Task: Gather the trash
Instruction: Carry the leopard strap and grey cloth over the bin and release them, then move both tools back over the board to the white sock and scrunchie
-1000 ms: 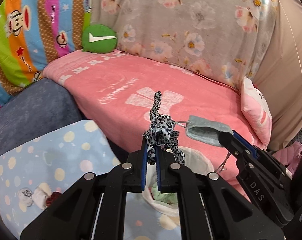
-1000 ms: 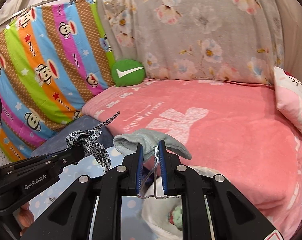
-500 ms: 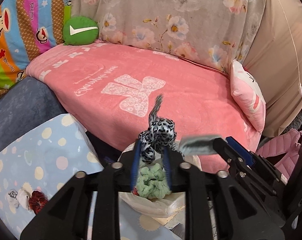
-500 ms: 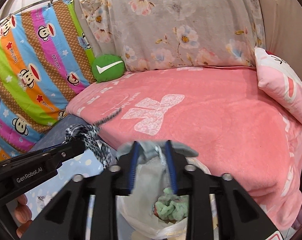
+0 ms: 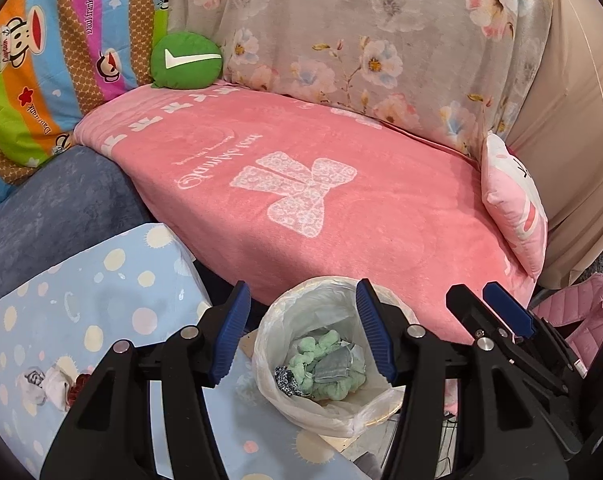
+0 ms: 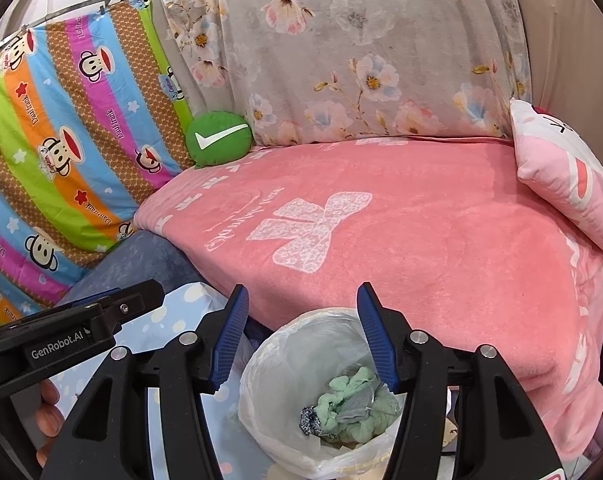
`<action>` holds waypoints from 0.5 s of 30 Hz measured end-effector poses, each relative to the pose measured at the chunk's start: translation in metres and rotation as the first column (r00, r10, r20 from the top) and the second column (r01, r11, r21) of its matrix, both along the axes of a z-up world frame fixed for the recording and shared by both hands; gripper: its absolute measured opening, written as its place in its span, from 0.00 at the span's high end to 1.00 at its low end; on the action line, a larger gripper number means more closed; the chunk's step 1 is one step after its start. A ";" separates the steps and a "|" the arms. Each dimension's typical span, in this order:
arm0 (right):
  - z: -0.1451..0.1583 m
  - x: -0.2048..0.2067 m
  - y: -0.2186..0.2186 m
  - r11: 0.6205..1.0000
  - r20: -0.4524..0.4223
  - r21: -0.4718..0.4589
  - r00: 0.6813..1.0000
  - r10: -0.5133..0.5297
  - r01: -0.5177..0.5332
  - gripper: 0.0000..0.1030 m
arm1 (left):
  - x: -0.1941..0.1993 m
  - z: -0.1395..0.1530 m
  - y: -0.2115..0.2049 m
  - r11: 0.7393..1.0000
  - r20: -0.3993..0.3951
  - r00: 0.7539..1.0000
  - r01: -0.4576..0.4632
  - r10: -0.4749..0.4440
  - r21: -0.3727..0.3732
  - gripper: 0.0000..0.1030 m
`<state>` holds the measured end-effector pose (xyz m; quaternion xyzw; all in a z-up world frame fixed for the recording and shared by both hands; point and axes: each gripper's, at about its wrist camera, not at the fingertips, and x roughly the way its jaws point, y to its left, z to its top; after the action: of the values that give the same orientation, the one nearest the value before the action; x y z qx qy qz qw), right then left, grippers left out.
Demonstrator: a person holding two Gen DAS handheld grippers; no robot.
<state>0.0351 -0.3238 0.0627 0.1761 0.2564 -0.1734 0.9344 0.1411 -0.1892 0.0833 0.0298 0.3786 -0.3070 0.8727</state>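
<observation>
The mask [image 5: 335, 366] and leopard scrap [image 5: 286, 378] lie on green fluff in the lined bin [image 5: 285, 312], below both grippers — left gripper [image 5: 301, 332] and right gripper [image 6: 301, 336] have just been opening, jaws apart, nothing between them. The left gripper's side reads "GenRobot.AI"; the striped sheet [image 6: 61, 152] reads "Paul Frank".

A pink blanket [image 5: 341, 208] covers the bed, with a round green cushion [image 5: 186, 61] at its far corner and a pink pillow [image 5: 513, 204] leaning at the right.
</observation>
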 end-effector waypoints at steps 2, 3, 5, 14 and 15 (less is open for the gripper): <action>0.001 0.002 0.005 1.000 -0.002 -0.004 1.000 0.008 -0.008 0.47 | 0.000 0.001 0.004 1.000 0.001 1.000 -0.005 0.005 -0.004 0.49; 0.001 0.003 0.006 1.000 -0.002 -0.006 1.000 0.011 -0.011 0.47 | 0.001 0.001 0.006 1.000 0.001 1.000 -0.008 0.008 -0.006 0.49; 0.002 0.005 0.010 1.000 -0.002 -0.009 1.000 0.017 -0.017 0.46 | 0.002 0.002 0.011 1.000 0.000 1.000 -0.013 0.013 -0.009 0.49; 0.004 0.016 0.032 0.998 -0.013 -0.026 0.998 0.054 -0.054 0.43 | 0.011 0.002 0.036 0.998 -0.014 0.998 -0.059 0.058 -0.032 0.49; 0.004 0.017 0.035 0.998 -0.013 -0.029 0.998 0.056 -0.056 0.40 | 0.012 0.002 0.038 0.997 -0.017 0.998 -0.063 0.062 -0.034 0.49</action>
<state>0.0521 -0.2888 0.0669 0.1542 0.2646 -0.1519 0.9397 0.1527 -0.1510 0.0853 0.0004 0.3808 -0.2863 0.8792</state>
